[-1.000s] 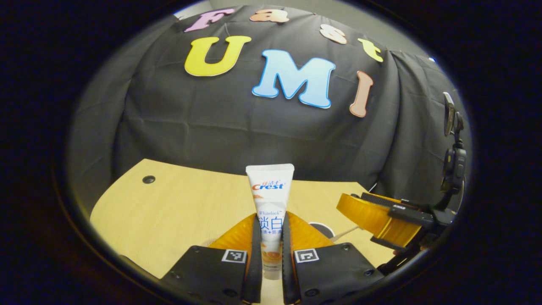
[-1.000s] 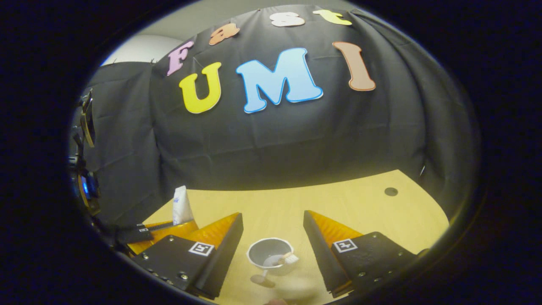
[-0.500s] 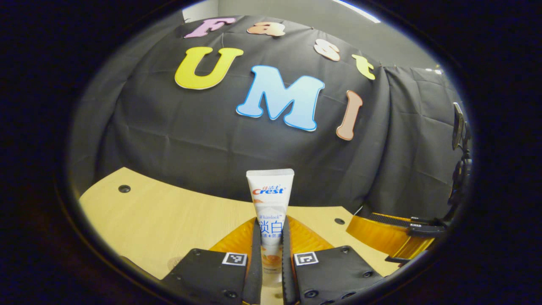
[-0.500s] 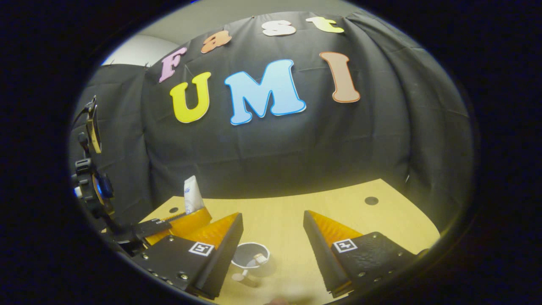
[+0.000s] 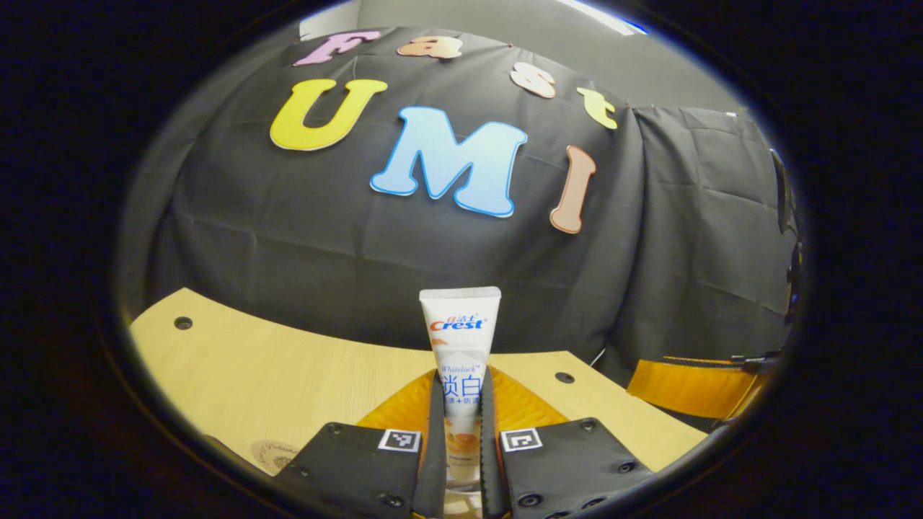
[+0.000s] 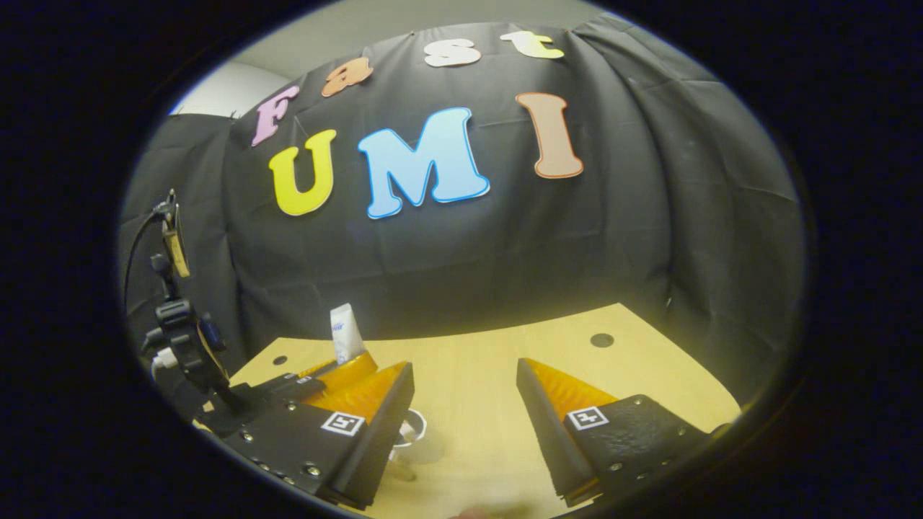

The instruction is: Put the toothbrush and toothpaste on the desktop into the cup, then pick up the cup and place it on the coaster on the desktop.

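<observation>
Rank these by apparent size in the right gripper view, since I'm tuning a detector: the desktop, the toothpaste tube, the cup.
1. desktop, by far the largest.
2 and 3. toothpaste tube and cup: unsure. The tube's base sits in the left gripper, and the cup is mostly hidden behind the right gripper's finger.

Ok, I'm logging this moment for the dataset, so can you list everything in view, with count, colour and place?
toothpaste tube: one, white, upright between the left gripper's fingers, above the desktop.
cup: one, white rim, on the desktop, partly hidden behind the right gripper's left finger; something pale sits in it, too hidden to name.
coaster: one, pale and round, on the desktop at the lower left of the left gripper view.
desktop: one, light wood, with small dark holes.
booth wall: black cloth behind the desktop.
left gripper: black with orange fingers, shut on the tube.
right gripper: black with orange fingers, open over the desktop.
</observation>
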Tool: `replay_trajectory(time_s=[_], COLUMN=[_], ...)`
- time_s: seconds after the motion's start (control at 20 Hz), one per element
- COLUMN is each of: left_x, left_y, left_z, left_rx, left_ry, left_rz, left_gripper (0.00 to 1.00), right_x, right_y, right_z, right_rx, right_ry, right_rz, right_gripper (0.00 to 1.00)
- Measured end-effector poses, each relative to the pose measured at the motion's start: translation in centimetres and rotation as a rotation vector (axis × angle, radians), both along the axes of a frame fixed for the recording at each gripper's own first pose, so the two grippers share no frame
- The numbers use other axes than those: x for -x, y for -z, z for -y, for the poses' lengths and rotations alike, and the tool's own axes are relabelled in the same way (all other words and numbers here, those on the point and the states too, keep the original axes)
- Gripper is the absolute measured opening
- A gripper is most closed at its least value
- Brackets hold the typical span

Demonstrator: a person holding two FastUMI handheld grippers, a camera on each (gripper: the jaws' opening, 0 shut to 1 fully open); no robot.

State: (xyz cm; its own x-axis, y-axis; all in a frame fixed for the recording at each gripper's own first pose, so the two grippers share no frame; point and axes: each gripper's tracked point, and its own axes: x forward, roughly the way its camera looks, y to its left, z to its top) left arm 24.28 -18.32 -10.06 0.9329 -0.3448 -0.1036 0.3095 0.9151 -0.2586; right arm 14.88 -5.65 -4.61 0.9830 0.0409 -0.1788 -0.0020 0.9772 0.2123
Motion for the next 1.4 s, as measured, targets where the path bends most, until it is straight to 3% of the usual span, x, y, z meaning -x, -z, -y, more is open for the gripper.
replay_trajectory(time_s=[0.45,0.7,0.85,0.9,0.95,1.0,1.4], left_x=[-0.5,-0.1,0.3,0.4,0.5,0.7,3.2], left_y=[3.1,3.8,3.1,2.7,2.3,2.1,-2.2], left_z=[0.7,0.3,0.3,0.2,0.0,-0.3,-5.0], left_rx=[-0.057,-0.048,-0.059,-0.052,-0.052,-0.057,-0.047], left_ry=[-0.011,-0.010,-0.007,-0.006,-0.012,-0.020,-0.086], left_rz=[-0.024,-0.052,-0.040,-0.033,-0.028,-0.024,0.027], left_gripper=[0.26,0.34,0.70,0.89,0.89,0.88,0.88], right_x=[0.7,0.6,0.5,0.5,0.4,0.5,1.4], right_y=[1.3,1.5,1.5,1.5,1.5,1.4,1.6], right_z=[1.0,0.6,0.1,0.0,-0.2,-0.3,-2.7], right_rx=[-0.021,-0.031,-0.042,-0.044,-0.044,-0.044,-0.021], right_ry=[0.008,-0.005,-0.015,-0.016,-0.019,-0.020,-0.056], right_rz=[-0.036,-0.045,-0.047,-0.046,-0.046,-0.046,-0.082], right_gripper=[0.87,0.87,0.83,0.87,0.83,0.87,0.87])
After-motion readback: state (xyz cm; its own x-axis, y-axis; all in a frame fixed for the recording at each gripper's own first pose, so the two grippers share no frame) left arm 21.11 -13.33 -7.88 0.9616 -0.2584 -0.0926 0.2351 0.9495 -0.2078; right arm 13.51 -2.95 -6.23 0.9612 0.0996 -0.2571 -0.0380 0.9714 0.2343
